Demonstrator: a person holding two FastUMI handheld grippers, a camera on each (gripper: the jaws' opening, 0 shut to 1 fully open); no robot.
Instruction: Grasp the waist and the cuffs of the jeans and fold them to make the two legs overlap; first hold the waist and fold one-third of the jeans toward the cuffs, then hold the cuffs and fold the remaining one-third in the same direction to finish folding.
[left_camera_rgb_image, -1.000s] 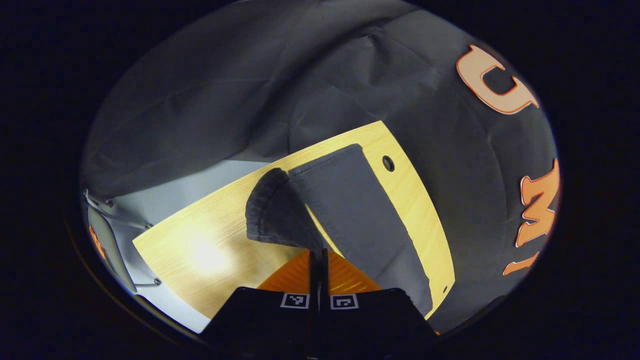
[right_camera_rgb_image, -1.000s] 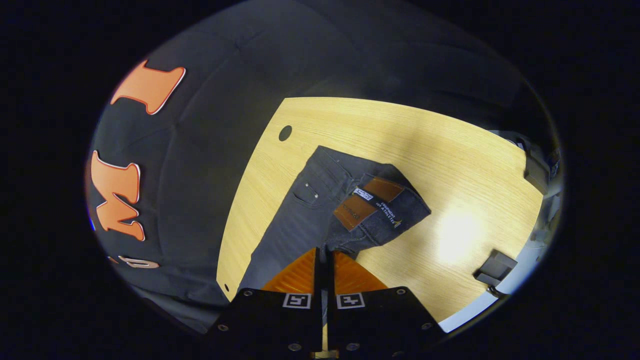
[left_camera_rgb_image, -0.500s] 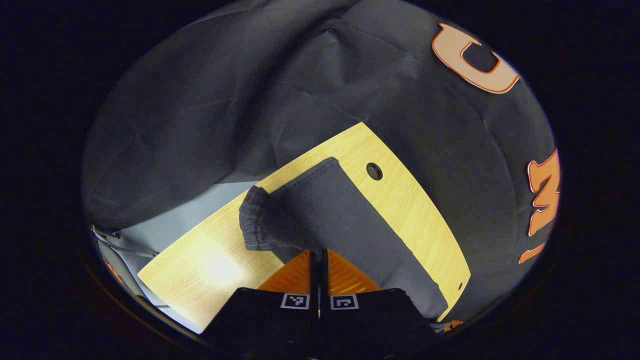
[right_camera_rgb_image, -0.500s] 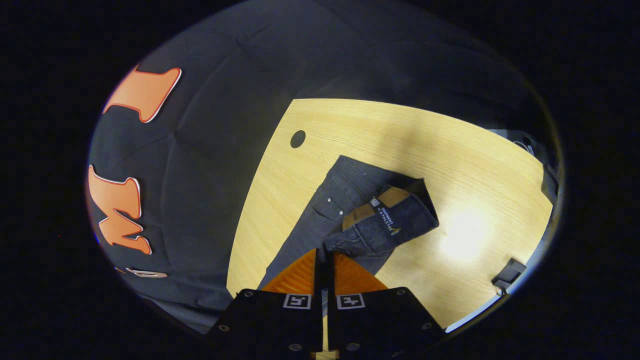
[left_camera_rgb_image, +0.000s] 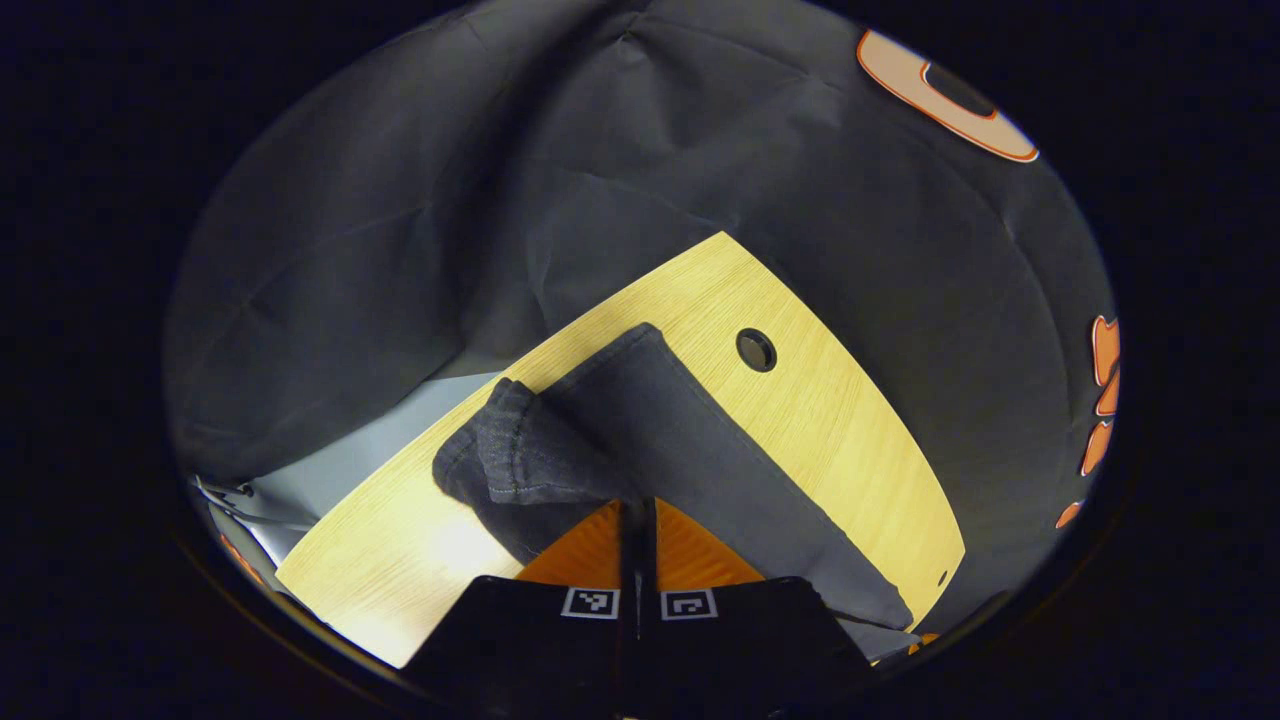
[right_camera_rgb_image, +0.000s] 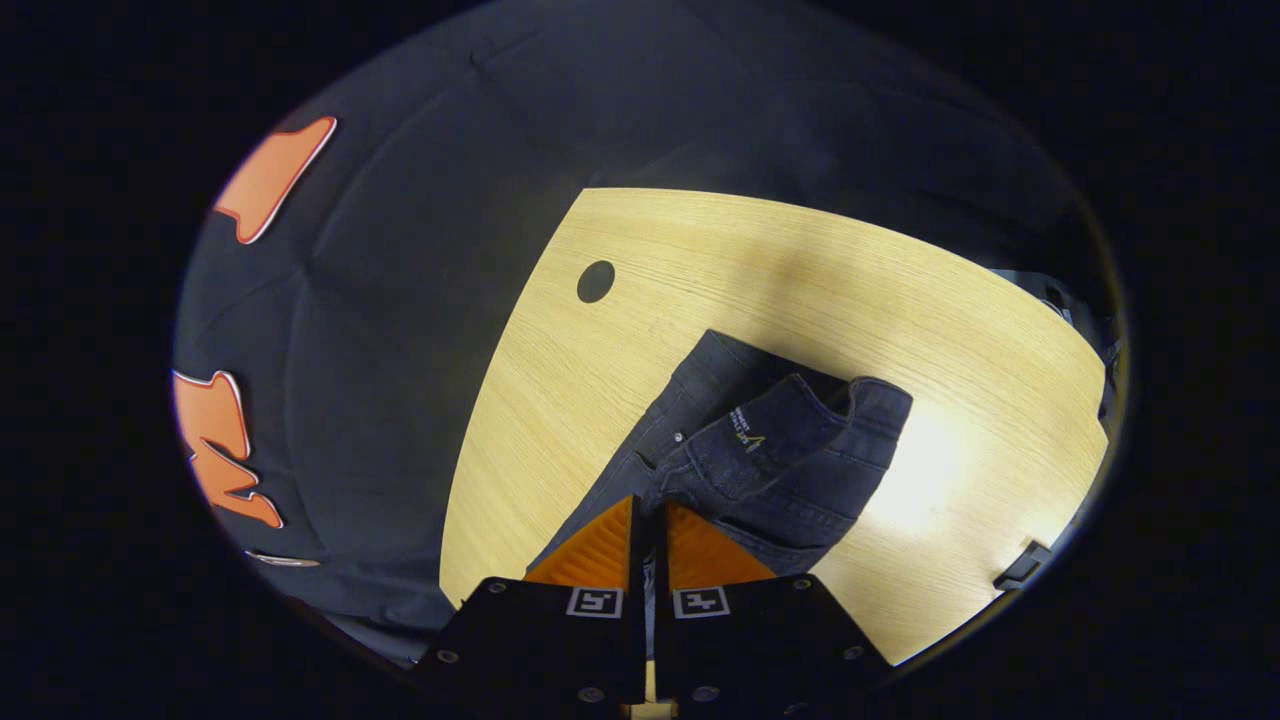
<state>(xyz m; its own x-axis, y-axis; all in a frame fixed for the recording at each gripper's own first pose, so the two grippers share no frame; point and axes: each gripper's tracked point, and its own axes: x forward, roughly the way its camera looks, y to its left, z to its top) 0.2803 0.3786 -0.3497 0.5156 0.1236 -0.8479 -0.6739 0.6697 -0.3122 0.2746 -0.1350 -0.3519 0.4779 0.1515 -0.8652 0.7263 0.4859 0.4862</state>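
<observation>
Left gripper view has the jeans (left_camera_rgb_image: 690, 440) lying on the table (left_camera_rgb_image: 830, 420), with the cuff (left_camera_rgb_image: 500, 460) lifted and curled over the leg beneath it, pinched between the left tongs (left_camera_rgb_image: 636, 505), which are closed down to a narrow slit on the denim. Right gripper view has the waist (right_camera_rgb_image: 790, 450) raised and rolled over in the same way, held by the right tongs (right_camera_rgb_image: 648, 505), also closed on a small bite of cloth.

Judging from this, the first fold, leg onto leg, is under way. The grips look shallow, so the heavy denim could slide out if either end is pulled sideways. If the two ends travel unevenly, the upper leg may land twisted or off the lower one. The far leg lies near the table edge by the hole (left_camera_rgb_image: 756, 350), so dragging that way could spill it off.
</observation>
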